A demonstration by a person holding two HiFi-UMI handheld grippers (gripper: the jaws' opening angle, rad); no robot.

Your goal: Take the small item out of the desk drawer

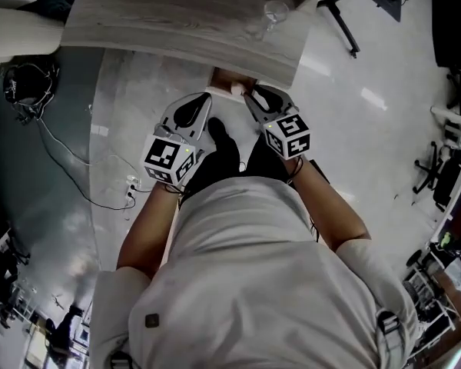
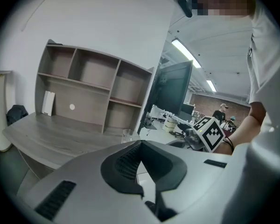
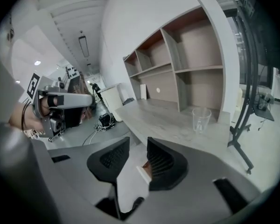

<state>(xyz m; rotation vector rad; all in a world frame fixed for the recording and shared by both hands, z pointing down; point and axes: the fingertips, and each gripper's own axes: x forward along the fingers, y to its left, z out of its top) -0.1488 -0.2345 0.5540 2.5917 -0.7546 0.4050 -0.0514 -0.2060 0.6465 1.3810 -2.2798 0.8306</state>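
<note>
Under the front edge of the grey wooden desk (image 1: 177, 14) a brown piece of the drawer (image 1: 230, 79) shows, with a white part (image 1: 236, 90) at its near edge. No small item is visible. My right gripper (image 1: 251, 96) points at that spot and is open. Its own view shows the gap between the pads of the right gripper (image 3: 137, 146), and beyond the gap the drawer's white-edged brown corner (image 3: 143, 170), close to the right pad. My left gripper (image 1: 206, 98) hovers just left of the drawer. In the left gripper view the tips of the left gripper (image 2: 140, 143) meet, with nothing in them.
A clear glass (image 1: 274, 12) stands on the desk's right end, also in the right gripper view (image 3: 200, 119). A shelf unit (image 2: 93, 87) rises behind the desk. Cables (image 1: 107, 191) lie on the floor at left. A black stand (image 1: 342, 14) and chair bases (image 1: 430, 171) are at right.
</note>
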